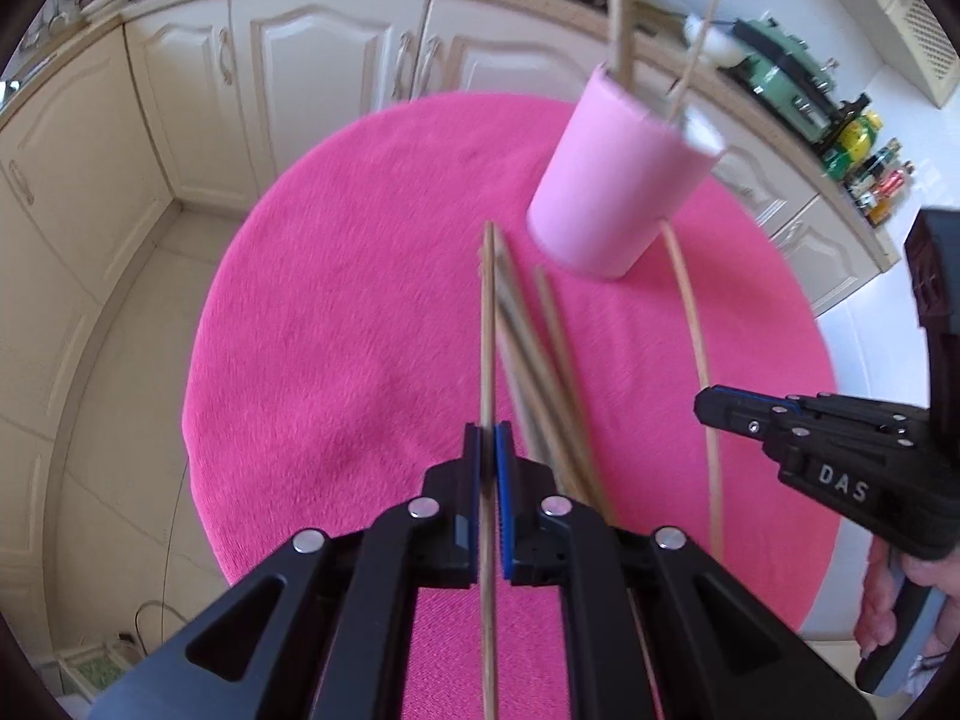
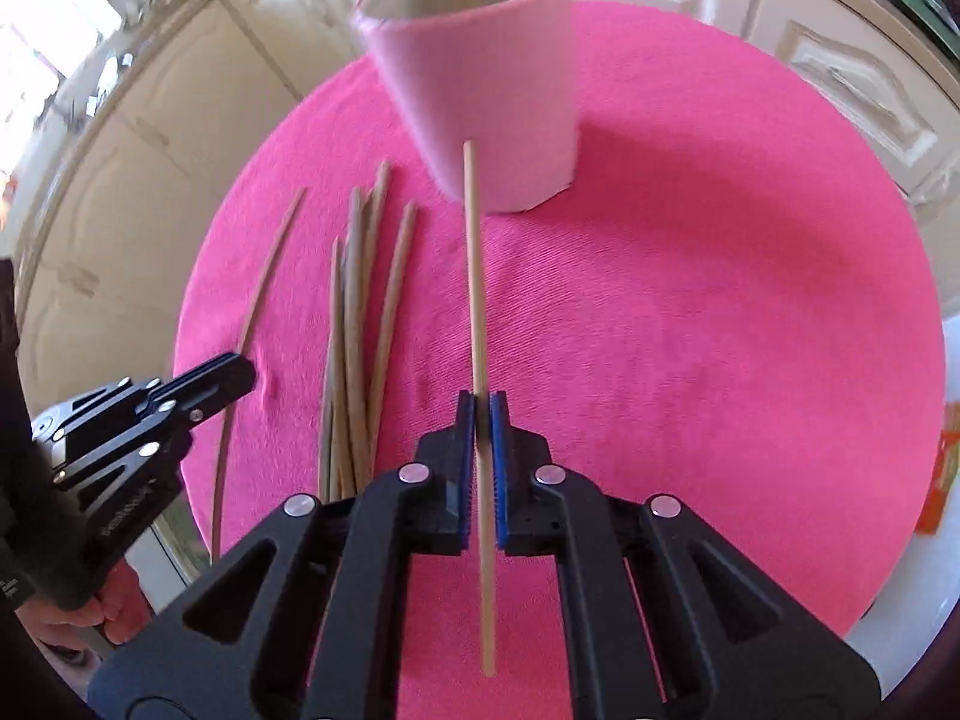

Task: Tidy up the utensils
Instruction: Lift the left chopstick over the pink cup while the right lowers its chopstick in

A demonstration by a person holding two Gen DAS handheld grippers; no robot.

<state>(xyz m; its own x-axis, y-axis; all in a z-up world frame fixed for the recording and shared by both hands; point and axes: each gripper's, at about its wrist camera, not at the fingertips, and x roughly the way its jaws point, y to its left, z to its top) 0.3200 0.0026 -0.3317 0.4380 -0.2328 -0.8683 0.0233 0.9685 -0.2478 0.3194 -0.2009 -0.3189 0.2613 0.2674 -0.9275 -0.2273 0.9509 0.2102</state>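
1. The letters "DAS" read in white on the side of the right gripper (image 1: 711,405), seen from the left wrist; the raised lettering on the left gripper (image 2: 237,369) in the other view is too blurred to read.
2. Left gripper (image 1: 487,438): jaws pinched tight on a single wooden chopstick (image 1: 487,324), which runs back between the fingers and out of the bottom of the frame.
3. Right gripper (image 2: 482,414): jaws likewise clamped on another chopstick (image 2: 474,276), its far tip overlapping the pink cup (image 2: 480,90) in the picture.
4. The loose chopsticks (image 2: 354,324) lie in a rough bundle on the pink round mat (image 2: 720,330), between the two grippers; one bent stick (image 2: 264,276) lies apart, nearer the left gripper.
5. The cup stands on the mat's far side with sticks already in it (their tops cut off by the frame; the cup is motion-blurred).
6. Cream panelled kitchen cabinets (image 1: 336,54) ring the mat; bottles (image 1: 870,174) line a counter at the right edge, labels unreadable.
7. A hand (image 1: 900,606) is partly in view at the right gripper's handle.
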